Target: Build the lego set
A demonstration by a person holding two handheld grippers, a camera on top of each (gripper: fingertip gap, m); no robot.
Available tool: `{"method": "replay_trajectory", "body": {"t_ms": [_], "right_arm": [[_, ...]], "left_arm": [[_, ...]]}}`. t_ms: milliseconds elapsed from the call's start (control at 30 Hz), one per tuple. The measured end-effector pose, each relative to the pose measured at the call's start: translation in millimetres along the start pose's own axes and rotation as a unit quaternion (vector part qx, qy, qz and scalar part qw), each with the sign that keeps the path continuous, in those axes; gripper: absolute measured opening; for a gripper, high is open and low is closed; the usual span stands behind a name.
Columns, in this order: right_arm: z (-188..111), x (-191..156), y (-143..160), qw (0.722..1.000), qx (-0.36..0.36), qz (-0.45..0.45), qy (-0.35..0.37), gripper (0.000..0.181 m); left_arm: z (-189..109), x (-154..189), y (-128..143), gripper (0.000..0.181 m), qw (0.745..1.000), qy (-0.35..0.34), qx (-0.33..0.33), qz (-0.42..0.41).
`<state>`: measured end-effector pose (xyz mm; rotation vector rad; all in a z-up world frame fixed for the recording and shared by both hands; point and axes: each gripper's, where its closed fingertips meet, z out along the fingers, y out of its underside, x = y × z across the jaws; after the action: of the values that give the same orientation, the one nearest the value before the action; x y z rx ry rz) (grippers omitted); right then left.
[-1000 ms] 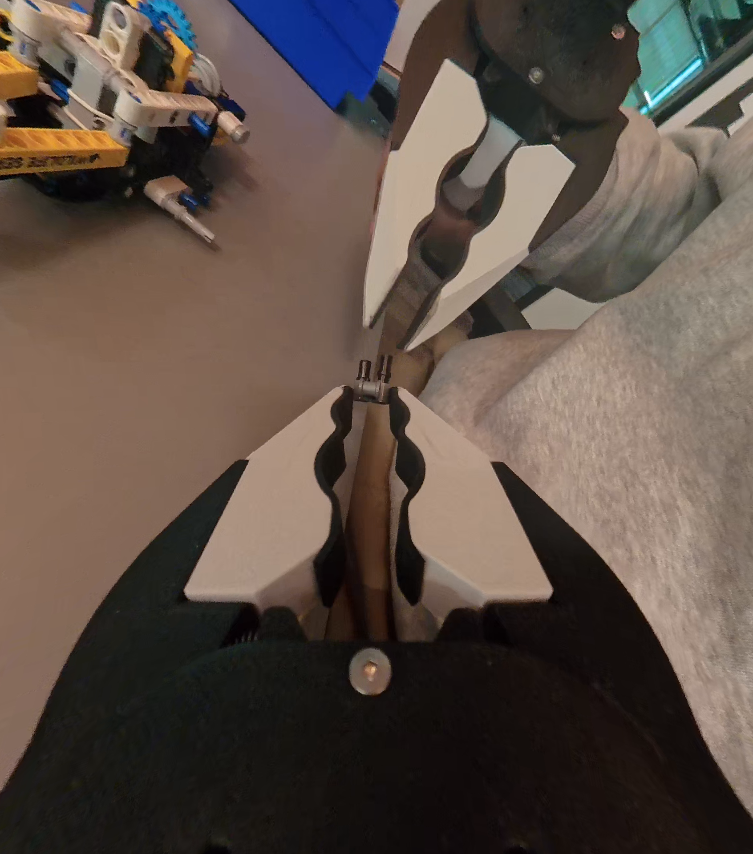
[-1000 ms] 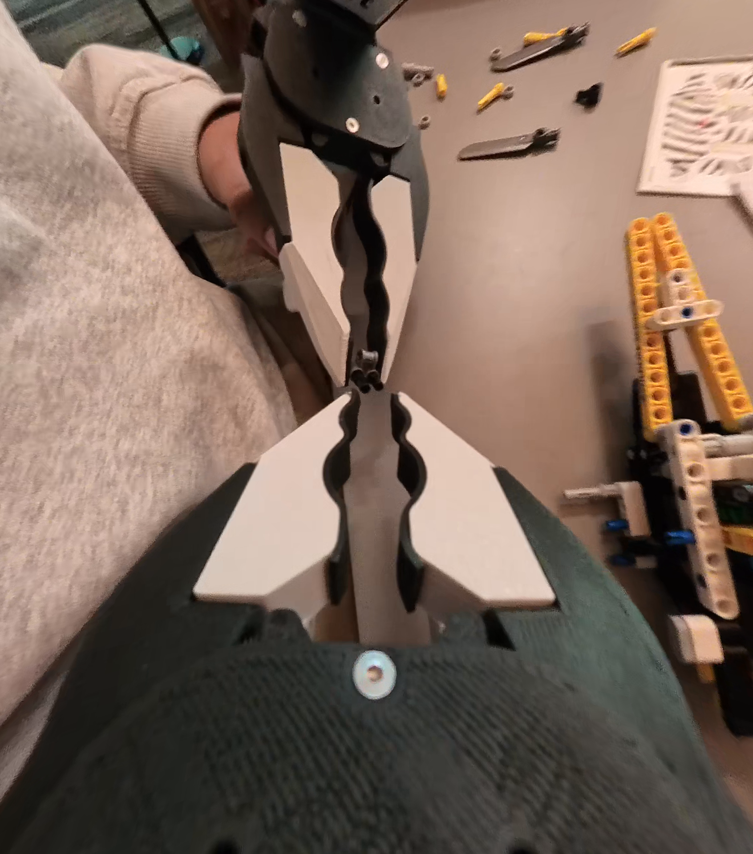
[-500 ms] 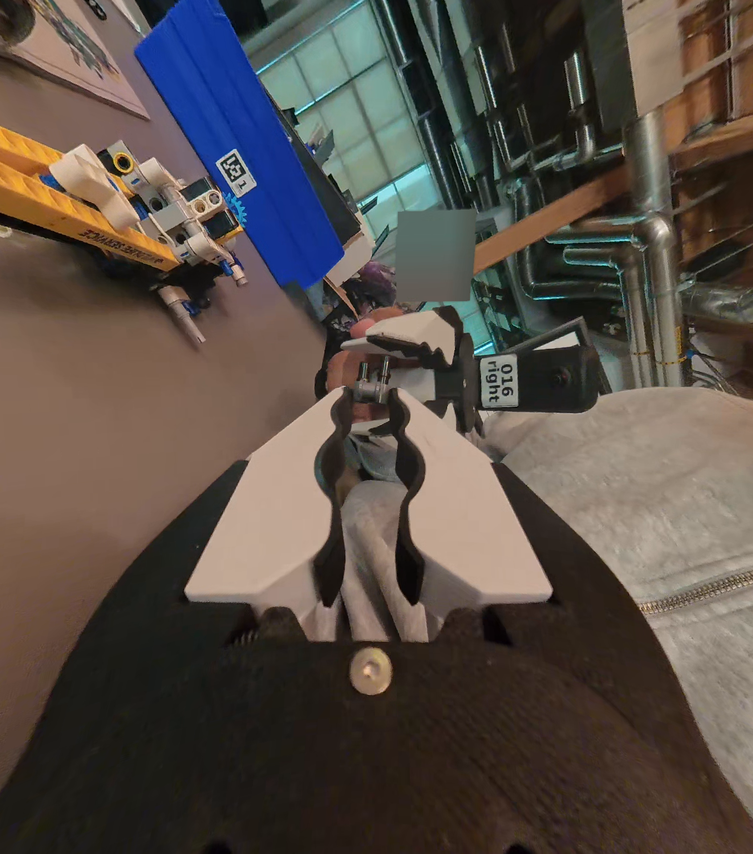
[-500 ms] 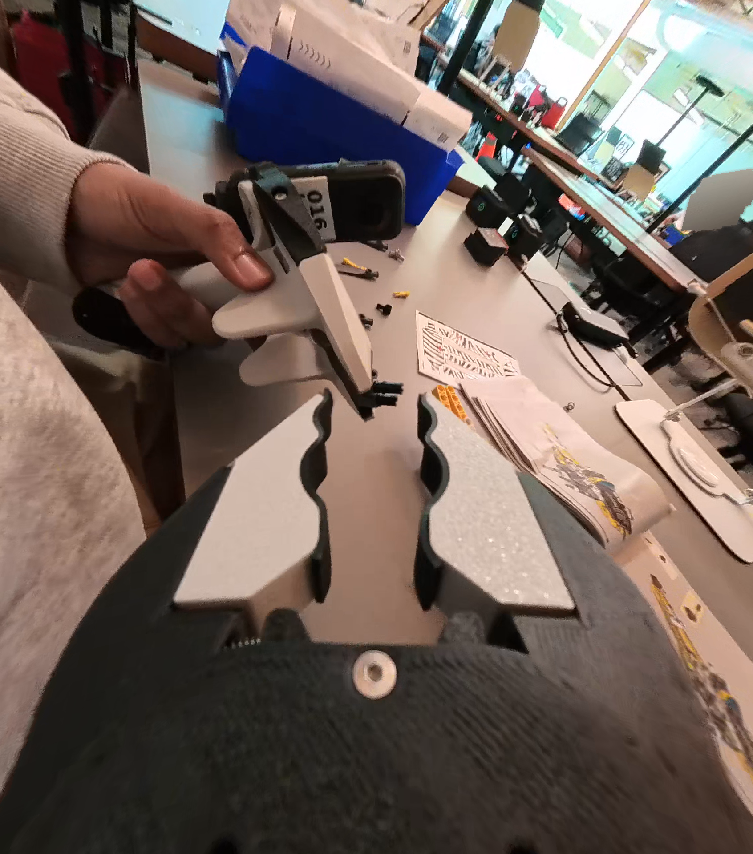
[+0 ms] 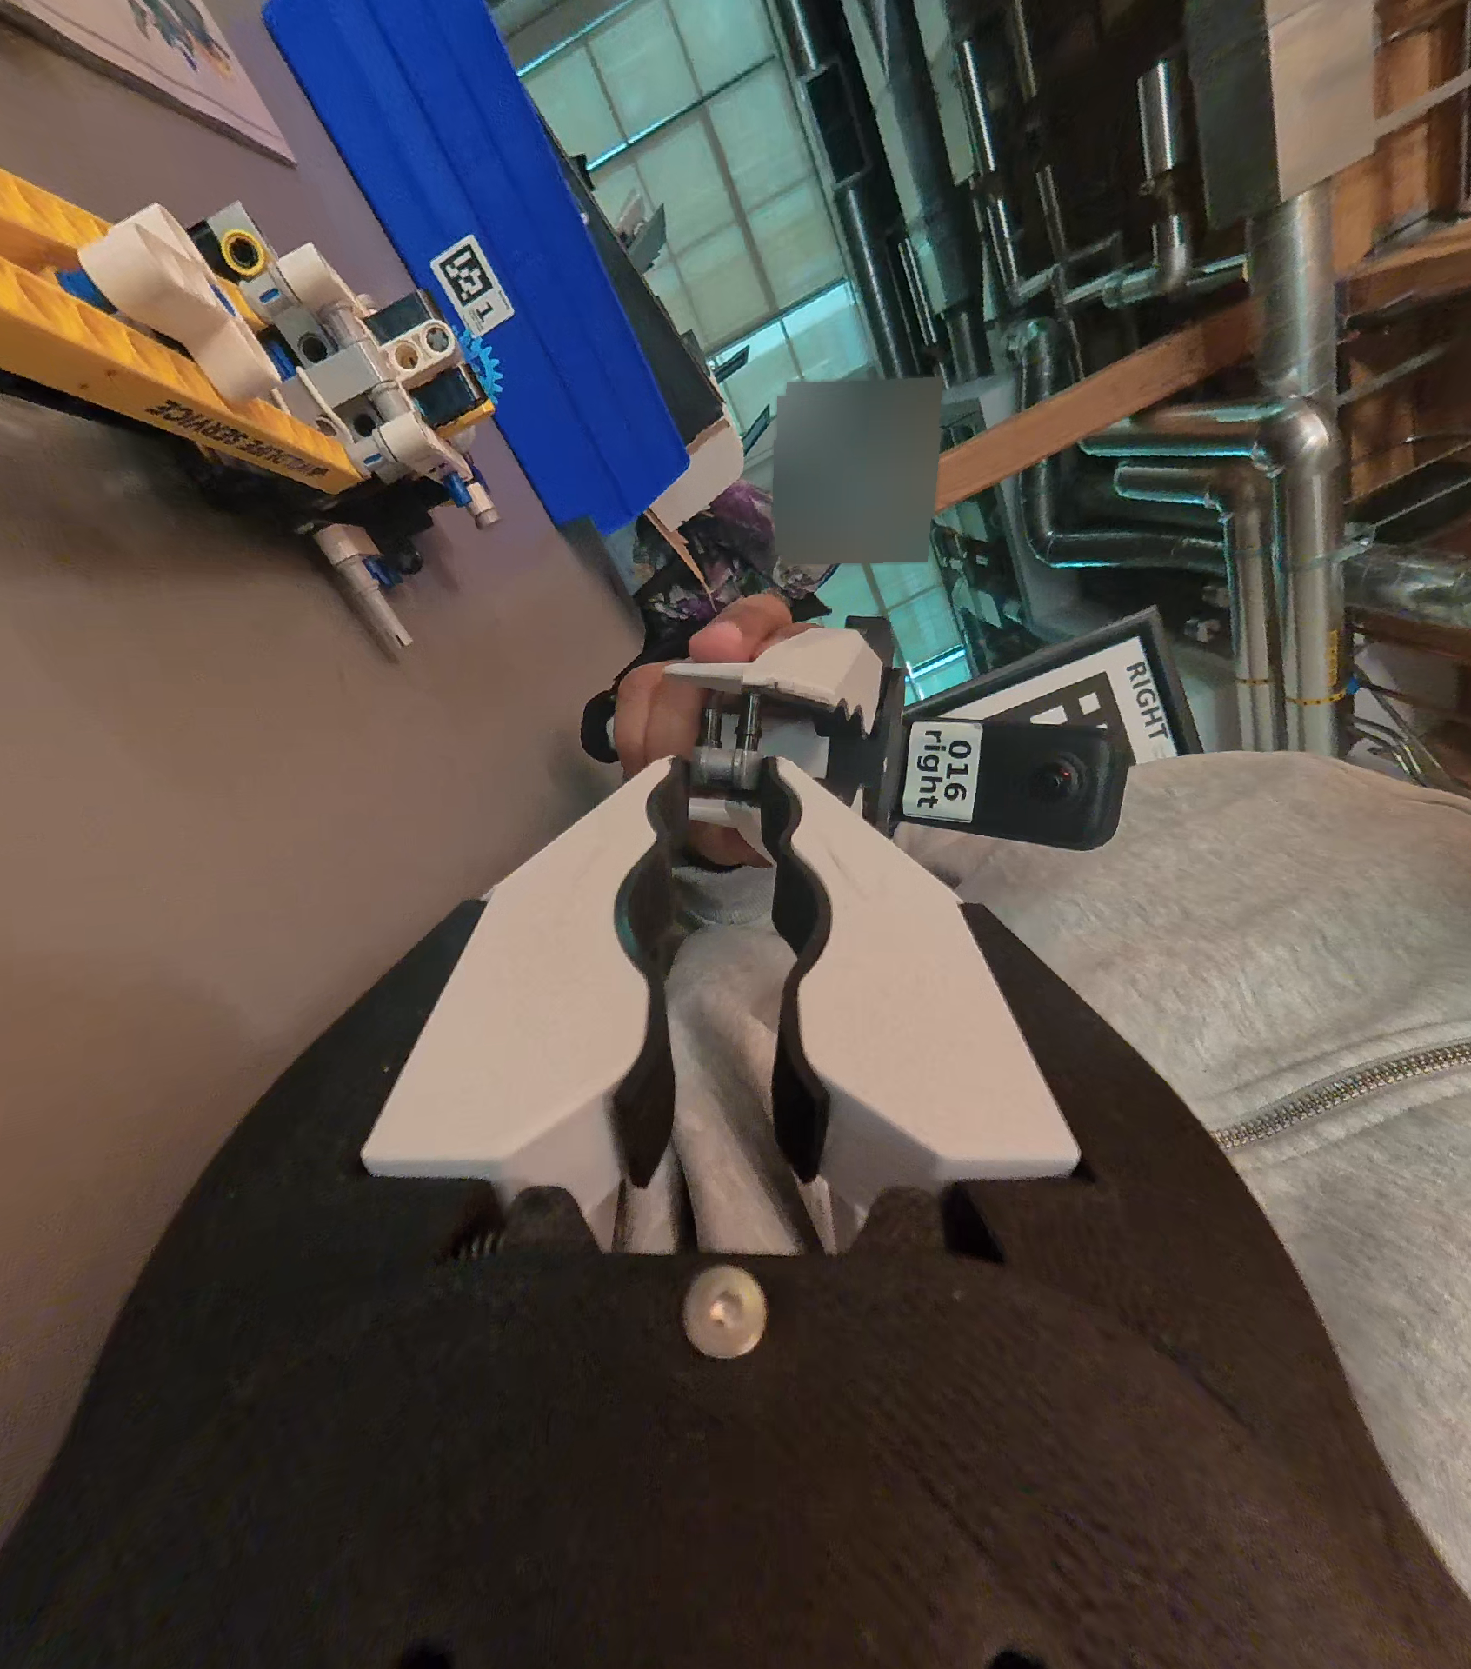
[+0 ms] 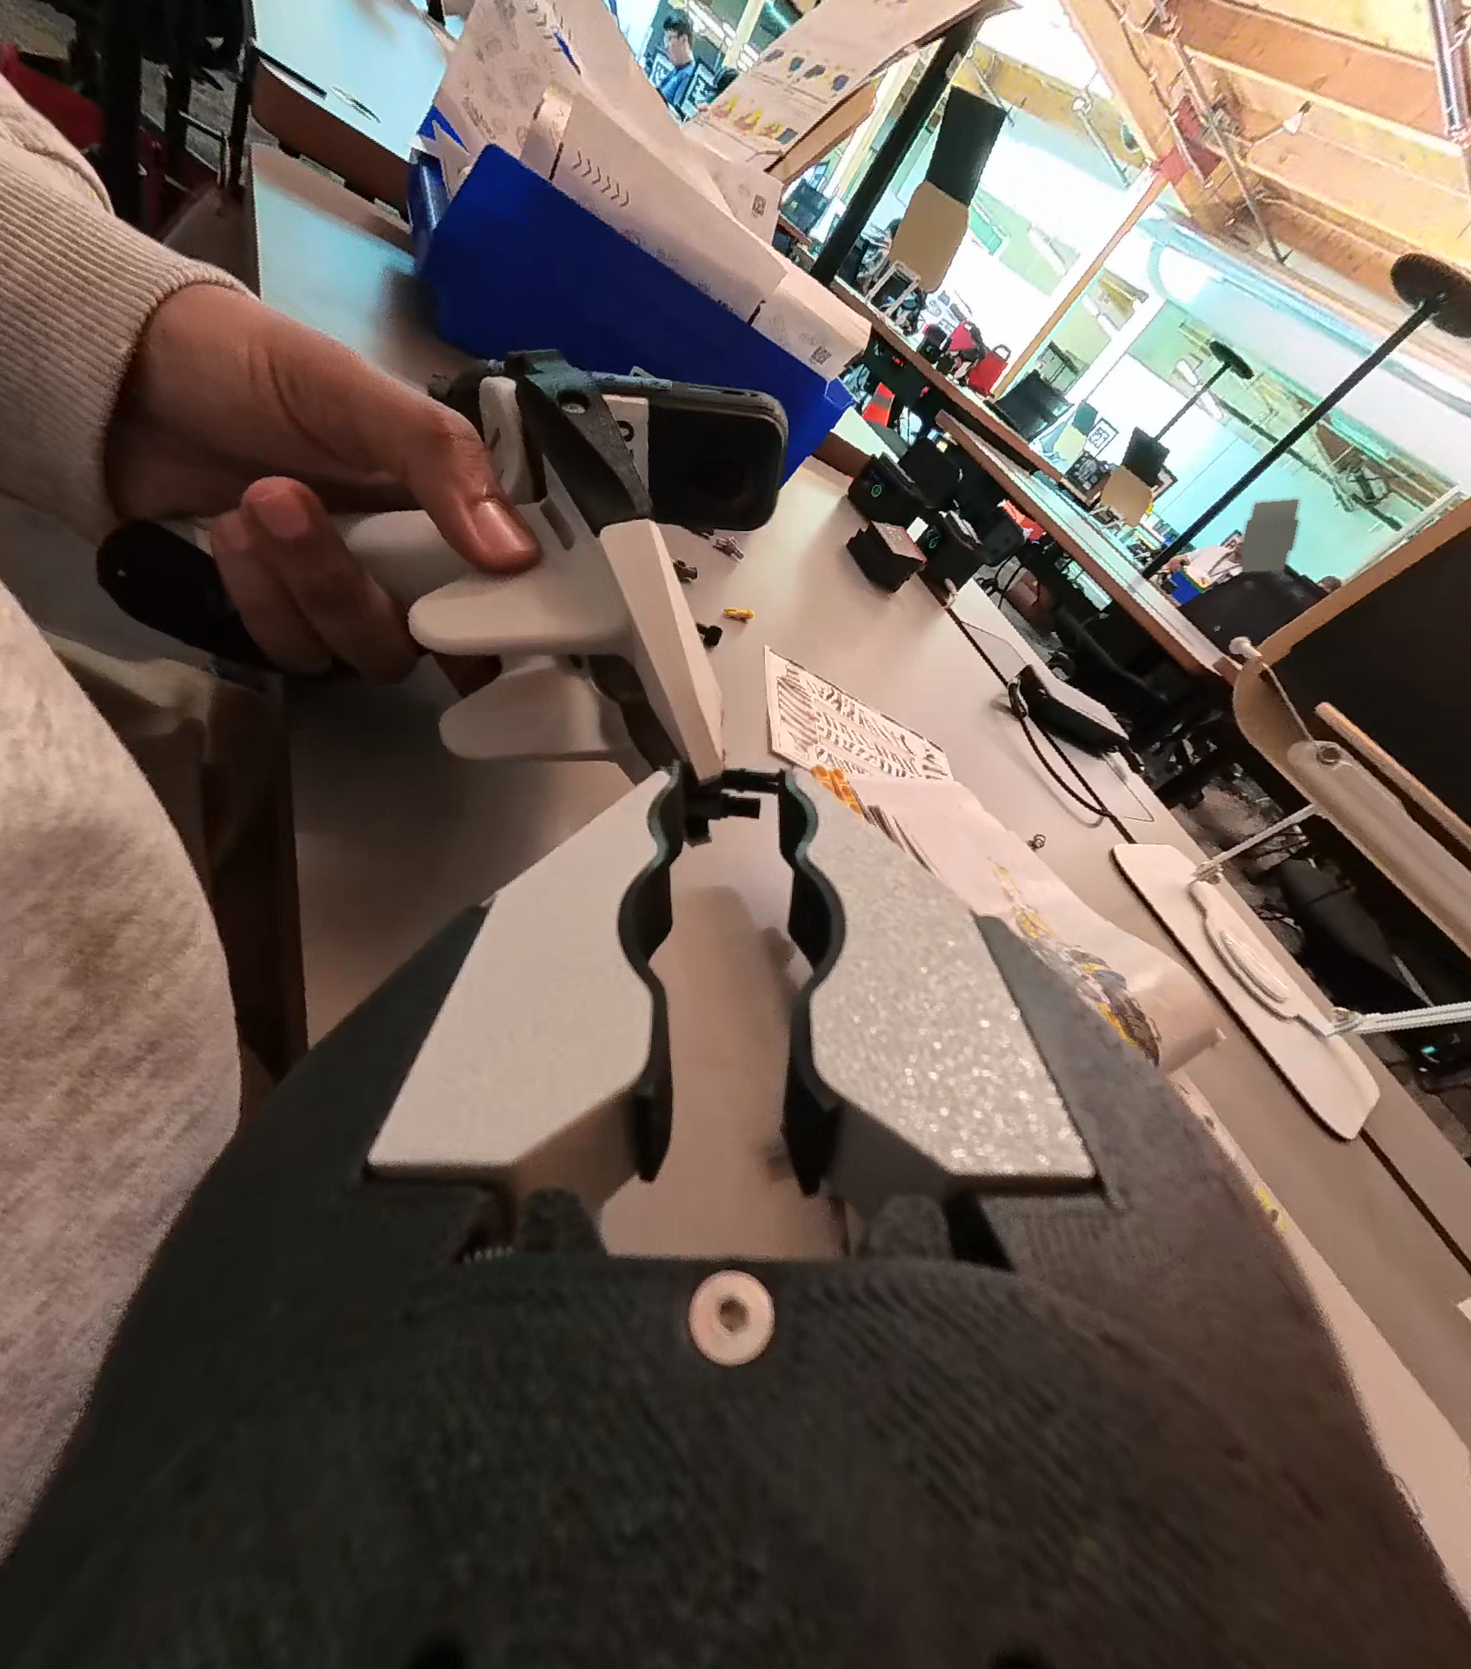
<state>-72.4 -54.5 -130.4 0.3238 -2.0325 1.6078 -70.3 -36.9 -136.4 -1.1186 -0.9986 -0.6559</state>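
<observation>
Both grippers swung up off the table; right gripper (image 6: 727, 795) narrowed around the pins (image 5: 727, 736) on the left's piece (image 5: 721, 770).

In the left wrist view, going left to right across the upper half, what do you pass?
Yellow lego model → blue bin → small grey connector pinched at the left gripper tips → right gripper's camera → metal pipes.

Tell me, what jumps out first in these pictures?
Two white-fingered grippers meet tip to tip above the table edge, the left gripper pinching a tiny grey connector with two black pins. Behind, on the grey table, lies a yellow lego model beside a blue bin.
</observation>
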Motion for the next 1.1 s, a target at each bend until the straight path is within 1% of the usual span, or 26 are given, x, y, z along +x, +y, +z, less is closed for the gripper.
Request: {"method": "replay_trajectory", "body": {"t_ms": [133,233,300,467,633,733,800,933,1100], "right_arm": [[0,-3,3,1.0,0.0,0.001,-0.011,0.018],[1,-4,5,0.999,-0.004,0.02,-0.026,0.018],[2,-6,5,0.999,-0.007,0.034,-0.039,0.014],[4,-7,5,0.997,-0.011,0.051,-0.053,0.014],[3,-5,2,0.995,0.007,0.085,-0.06,0.014],[2,-3,-3,0.992,0.034,0.114,-0.052,0.014],[1,-1,-3,0.99,0.04,0.123,-0.051,0.014],[-2,8,-5,0.983,0.055,0.167,-0.047,0.014],[-6,13,-8,0.96,0.077,0.256,-0.079,0.014]], "left_arm": [[0,-3,2,0.013,1.0,-0.008,-0.008,-0.006],[-1,-5,2,0.013,1.0,-0.014,-0.01,-0.002],[-1,-6,2,0.012,1.0,-0.019,-0.01,0.001],[-3,-6,2,0.012,1.0,-0.019,-0.009,0.002],[-3,-2,1,0.014,1.0,-0.005,-0.005,0.005],[-5,1,-3,0.018,1.0,0.008,0.006,0.004],[-6,3,-4,0.02,1.0,0.011,0.011,0.007],[-8,5,-9,0.023,0.999,0.002,0.023,0.04],[-9,11,-12,0.023,0.994,-0.015,0.03,0.103]]}}
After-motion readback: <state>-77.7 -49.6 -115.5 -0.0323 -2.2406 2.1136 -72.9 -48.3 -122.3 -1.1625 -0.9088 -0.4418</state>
